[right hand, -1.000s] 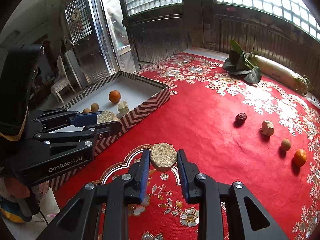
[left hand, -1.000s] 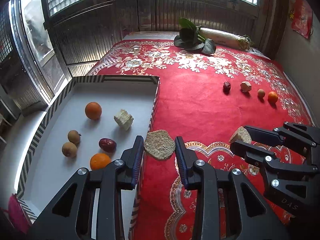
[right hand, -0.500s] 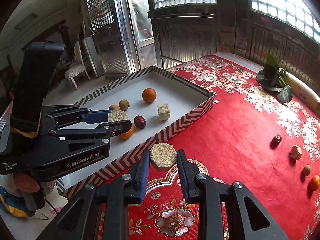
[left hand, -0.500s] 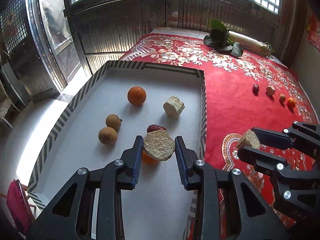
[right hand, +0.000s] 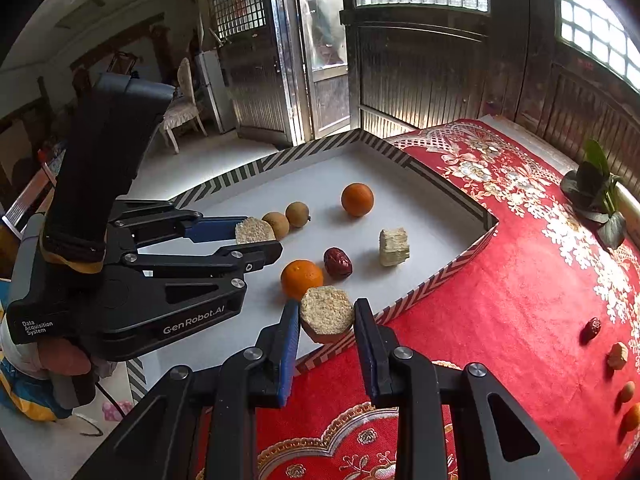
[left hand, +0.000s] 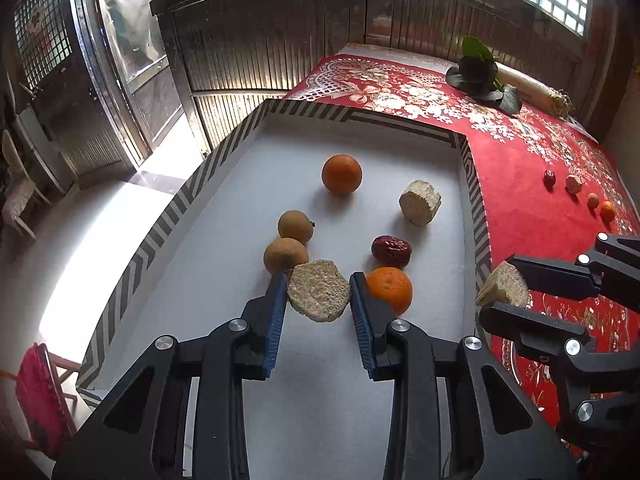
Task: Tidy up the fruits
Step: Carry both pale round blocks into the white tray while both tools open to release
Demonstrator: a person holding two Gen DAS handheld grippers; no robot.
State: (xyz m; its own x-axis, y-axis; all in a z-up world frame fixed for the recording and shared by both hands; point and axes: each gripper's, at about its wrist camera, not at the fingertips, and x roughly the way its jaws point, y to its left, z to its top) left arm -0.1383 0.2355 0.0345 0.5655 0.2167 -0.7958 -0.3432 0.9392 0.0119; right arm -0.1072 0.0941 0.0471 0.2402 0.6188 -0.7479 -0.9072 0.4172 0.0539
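My left gripper (left hand: 319, 292) is shut on a round beige cake (left hand: 319, 290) and holds it over the white box (left hand: 224, 216), near two brown longans (left hand: 295, 225). It also shows in the right wrist view (right hand: 256, 236). My right gripper (right hand: 327, 314) is shut on a second beige cake (right hand: 327, 314) above the box's near rim (right hand: 440, 276); it also shows in the left wrist view (left hand: 502, 292). In the box lie two oranges (left hand: 341, 173) (left hand: 390, 289), a red date (left hand: 391, 250) and a beige block (left hand: 420, 202).
On the red patterned cloth (right hand: 500, 312) at the right lie a date (right hand: 593, 327), a beige chunk (right hand: 617, 355), a longan (right hand: 627, 391) and an orange (right hand: 633, 417). A leafy plant (left hand: 478, 70) and a white radish (left hand: 532, 88) lie at the far edge. The floor drops off left of the box.
Both grippers have moved left with their cakes. The left one now hangs over the box's inside; the right one has come from over the cloth to the box's rim.
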